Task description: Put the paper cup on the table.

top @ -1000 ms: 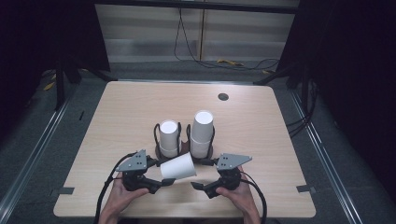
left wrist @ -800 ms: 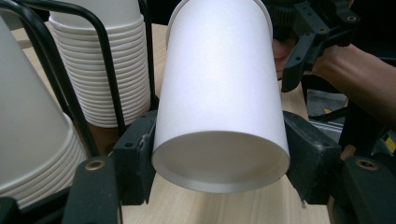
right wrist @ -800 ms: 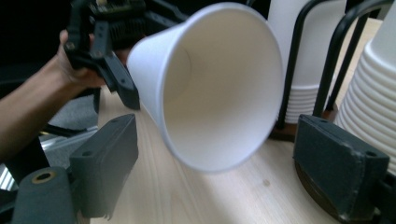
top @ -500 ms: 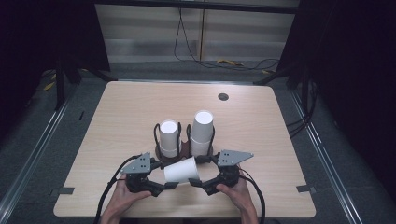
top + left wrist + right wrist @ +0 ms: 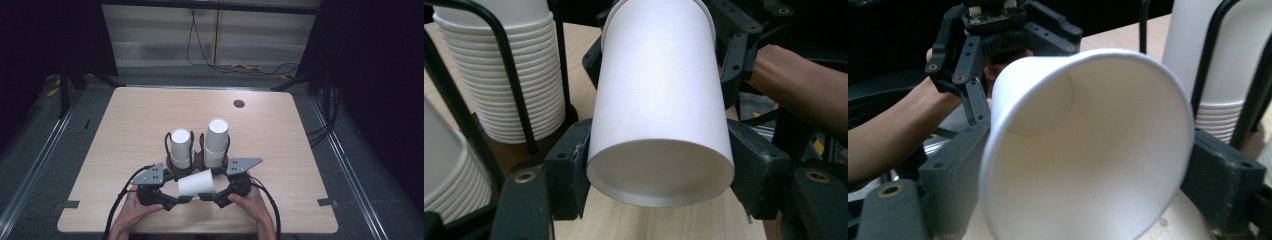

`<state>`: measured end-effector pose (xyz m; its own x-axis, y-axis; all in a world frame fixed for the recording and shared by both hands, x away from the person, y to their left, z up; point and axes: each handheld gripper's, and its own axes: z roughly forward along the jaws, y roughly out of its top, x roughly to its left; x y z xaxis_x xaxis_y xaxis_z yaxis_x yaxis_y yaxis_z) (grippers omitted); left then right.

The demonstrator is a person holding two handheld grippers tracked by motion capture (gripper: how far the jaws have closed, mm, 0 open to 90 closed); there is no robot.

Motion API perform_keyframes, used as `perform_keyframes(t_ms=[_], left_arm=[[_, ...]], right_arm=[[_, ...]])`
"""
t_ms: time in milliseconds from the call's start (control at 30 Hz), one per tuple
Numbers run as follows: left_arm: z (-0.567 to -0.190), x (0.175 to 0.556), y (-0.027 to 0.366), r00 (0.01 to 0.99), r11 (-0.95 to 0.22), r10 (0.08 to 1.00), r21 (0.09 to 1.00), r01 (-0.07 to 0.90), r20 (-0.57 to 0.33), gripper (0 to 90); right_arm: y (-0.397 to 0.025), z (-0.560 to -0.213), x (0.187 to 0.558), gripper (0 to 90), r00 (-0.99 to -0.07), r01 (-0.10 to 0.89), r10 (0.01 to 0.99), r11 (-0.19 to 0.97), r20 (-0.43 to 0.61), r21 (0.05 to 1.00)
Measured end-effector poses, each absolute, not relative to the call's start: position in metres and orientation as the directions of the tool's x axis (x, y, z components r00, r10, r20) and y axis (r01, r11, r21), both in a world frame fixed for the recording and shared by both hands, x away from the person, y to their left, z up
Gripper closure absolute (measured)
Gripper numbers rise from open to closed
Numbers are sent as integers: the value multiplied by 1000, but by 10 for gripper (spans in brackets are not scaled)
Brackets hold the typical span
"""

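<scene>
One wooden counter [image 5: 125, 125] carries everything, with a single small dark round disc [image 5: 239, 103] set in its far part. Near the person's edge stands one black wire holder [image 5: 199, 155] with a brown base, and in it are two upright stacks of white paper cups: the left stack [image 5: 180, 148] is shorter, the right stack [image 5: 216, 142] taller. The two stacks stand side by side, close together, each ringed by the holder's black wire loops.

Just in front of the holder, one single white paper cup [image 5: 196, 183] lies on its side above the counter, held between two grippers. The left gripper [image 5: 172, 201], in the person's left hand [image 5: 131, 216], has its jaws closed around the narrow bottom end of the cup; in the left gripper view the cup's base [image 5: 659, 172] sits tight between both black jaws. The right gripper [image 5: 218, 199], in the right hand [image 5: 255, 206], has its jaws set around the wide rim end; in the right gripper view the open mouth [image 5: 1083, 150] faces the camera, with a jaw pressed at each side. Each gripper carries one grey three-cornered plate and one black cable.
</scene>
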<state>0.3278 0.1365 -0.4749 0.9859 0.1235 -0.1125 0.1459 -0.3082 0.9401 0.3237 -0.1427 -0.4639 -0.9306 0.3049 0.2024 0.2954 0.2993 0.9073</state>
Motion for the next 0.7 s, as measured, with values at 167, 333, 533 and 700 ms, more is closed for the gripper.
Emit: perform_keyframes(t_ms=[167, 333, 533, 700], left_arm=[[-475, 330, 138, 987, -307, 117, 941, 140, -109, 337], [-475, 331, 137, 986, -312, 120, 939, 145, -112, 320], [-475, 332, 137, 983, -304, 146, 940, 154, -113, 265], [-476, 331, 135, 982, -288, 153, 946, 149, -108, 251]], right_arm=[[-143, -461, 324, 159, -933, 286, 300, 294, 196, 912], [-144, -459, 323, 182, -935, 280, 297, 294, 191, 914], [-145, -458, 322, 217, -934, 294, 289, 280, 212, 914], [-145, -456, 321, 222, -932, 291, 299, 283, 205, 914]])
